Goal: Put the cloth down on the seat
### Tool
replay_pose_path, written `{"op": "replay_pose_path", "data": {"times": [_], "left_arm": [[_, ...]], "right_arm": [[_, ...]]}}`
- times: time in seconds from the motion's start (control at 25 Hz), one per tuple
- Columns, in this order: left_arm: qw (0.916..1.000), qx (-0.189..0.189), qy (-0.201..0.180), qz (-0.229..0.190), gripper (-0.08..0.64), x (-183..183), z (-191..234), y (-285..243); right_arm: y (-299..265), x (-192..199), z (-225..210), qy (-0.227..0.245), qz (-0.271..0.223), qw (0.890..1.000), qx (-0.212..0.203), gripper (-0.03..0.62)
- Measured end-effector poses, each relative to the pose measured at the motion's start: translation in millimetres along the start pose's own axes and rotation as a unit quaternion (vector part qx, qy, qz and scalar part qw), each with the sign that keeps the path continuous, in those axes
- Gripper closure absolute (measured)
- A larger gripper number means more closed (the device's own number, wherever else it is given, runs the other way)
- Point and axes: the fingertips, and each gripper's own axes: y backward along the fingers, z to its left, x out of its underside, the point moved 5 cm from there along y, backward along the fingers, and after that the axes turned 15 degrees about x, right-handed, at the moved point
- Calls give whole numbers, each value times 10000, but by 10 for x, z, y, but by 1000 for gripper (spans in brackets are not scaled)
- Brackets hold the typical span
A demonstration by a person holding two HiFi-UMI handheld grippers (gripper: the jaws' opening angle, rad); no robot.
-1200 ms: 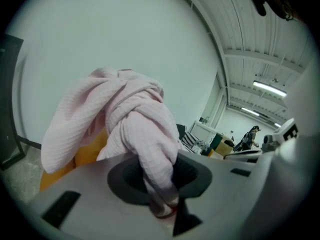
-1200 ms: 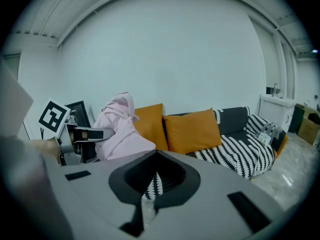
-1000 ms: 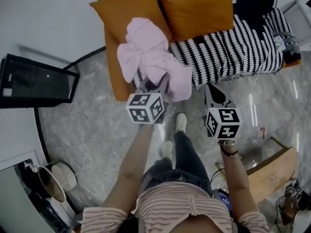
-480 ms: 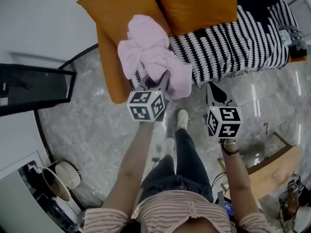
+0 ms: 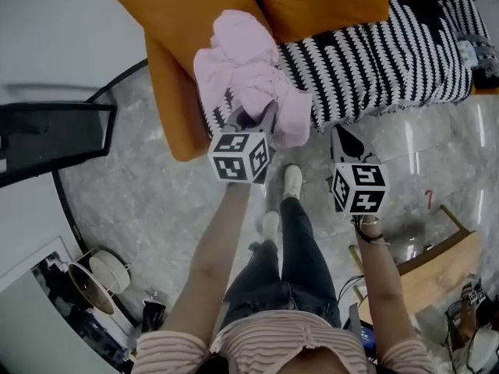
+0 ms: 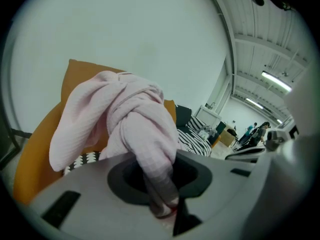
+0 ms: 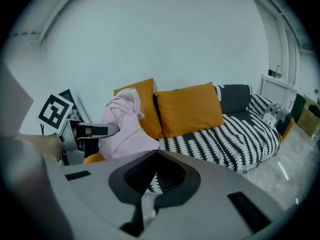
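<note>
Cloth (image 5: 249, 76), pink and bunched into a loose knot, hangs in the left tongs (image 5: 253, 119), which pinch a twisted end of it between their tips. The bundle sits over the front edge of the sofa, in front of the left orange cushion (image 5: 175, 22) and above the black-and-white striped throw (image 5: 382, 53) that covers the seat. Whether its lower folds touch the throw cannot be told. A second orange cushion (image 5: 320, 2) leans against the back of the sofa just beside the first. The right tongs (image 5: 343, 140) are pressed almost together with nothing between them, and point at the sofa front from over the grey marble floor (image 5: 140, 185), apart from the cloth. The person stands on that floor, facing the sofa, both arms stretched forward.
</note>
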Motion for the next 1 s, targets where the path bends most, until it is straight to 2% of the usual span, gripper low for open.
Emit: {"op": "replay_pose_path", "data": {"times": [1.0], "left_arm": [[9979, -180, 143, 605, 463, 555, 454, -817]], "right_arm": [[-703, 563, -292, -46, 583, 9982, 155, 586]]}}
